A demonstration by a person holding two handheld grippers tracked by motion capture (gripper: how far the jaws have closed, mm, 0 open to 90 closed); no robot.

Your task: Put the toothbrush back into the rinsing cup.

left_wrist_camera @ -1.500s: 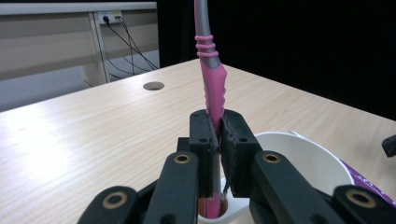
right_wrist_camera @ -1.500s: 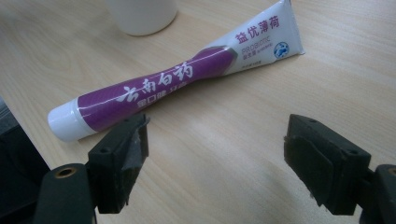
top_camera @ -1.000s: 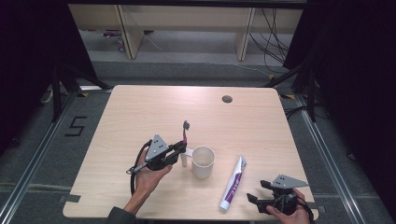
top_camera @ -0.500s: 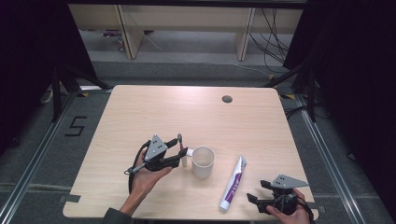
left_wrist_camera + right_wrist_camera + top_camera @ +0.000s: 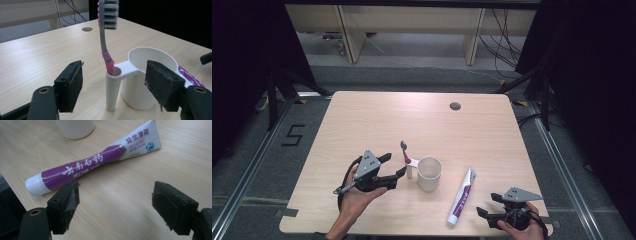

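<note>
A white cup (image 5: 429, 174) (image 5: 150, 56) stands near the table's front middle, with a narrow holder tube (image 5: 111, 92) on its left side. A pink and grey toothbrush (image 5: 405, 152) (image 5: 103, 42) stands upright in that tube, bristles up. My left gripper (image 5: 394, 165) (image 5: 116, 83) is just left of the cup. Its jaws have just been opening and stand wide, pads clear of the brush and tube. A purple and white toothpaste tube (image 5: 462, 196) (image 5: 87, 163) lies right of the cup. My right gripper (image 5: 488, 205) (image 5: 117, 205) rests open beside the tube's cap end, holding nothing.
A round cable hole (image 5: 455, 106) (image 5: 87, 29) sits near the far edge of the wooden table (image 5: 377, 120). The right hand is close to the front right corner. Dark stands and cables surround the table on the floor.
The left gripper lowered the toothbrush into the cup's side tube, let go of it, opened and drew back to the left. The right gripper stayed still.
</note>
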